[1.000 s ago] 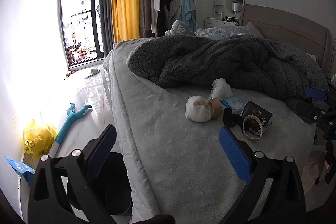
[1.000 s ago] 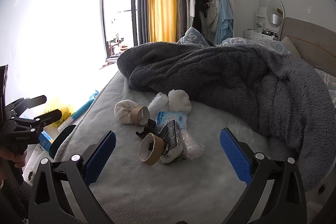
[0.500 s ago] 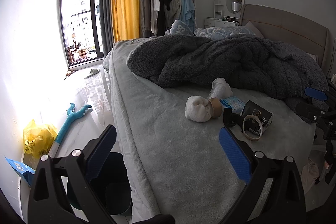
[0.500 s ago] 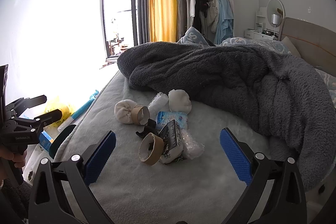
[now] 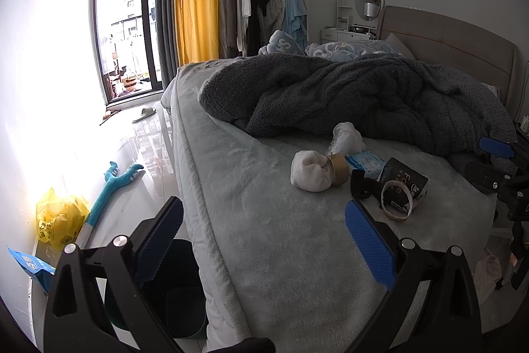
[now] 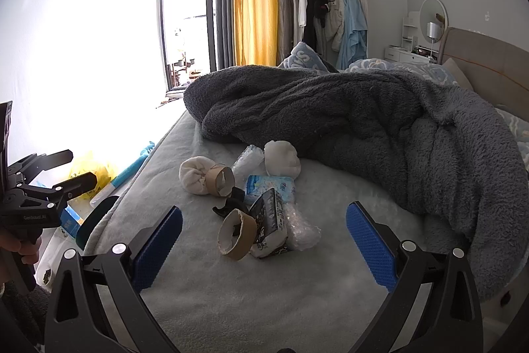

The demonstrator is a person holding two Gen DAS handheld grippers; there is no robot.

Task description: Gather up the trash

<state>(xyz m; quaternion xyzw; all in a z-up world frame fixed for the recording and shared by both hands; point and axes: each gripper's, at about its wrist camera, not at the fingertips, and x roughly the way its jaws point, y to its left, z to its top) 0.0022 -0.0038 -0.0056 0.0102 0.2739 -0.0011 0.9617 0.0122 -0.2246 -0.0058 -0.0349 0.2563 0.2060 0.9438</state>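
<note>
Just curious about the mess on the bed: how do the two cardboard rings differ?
The near cardboard ring leans against a black packet; the far cardboard ring touches a white cloth ball. The near one looks wider and shorter, the far one narrower. Both are brown and empty.

"GenRobot.AI" on left gripper (image 6: pixel 71 167) (other print illegible).

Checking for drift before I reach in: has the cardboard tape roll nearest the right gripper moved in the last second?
No. The cardboard tape roll sits against the black box as before.
</note>
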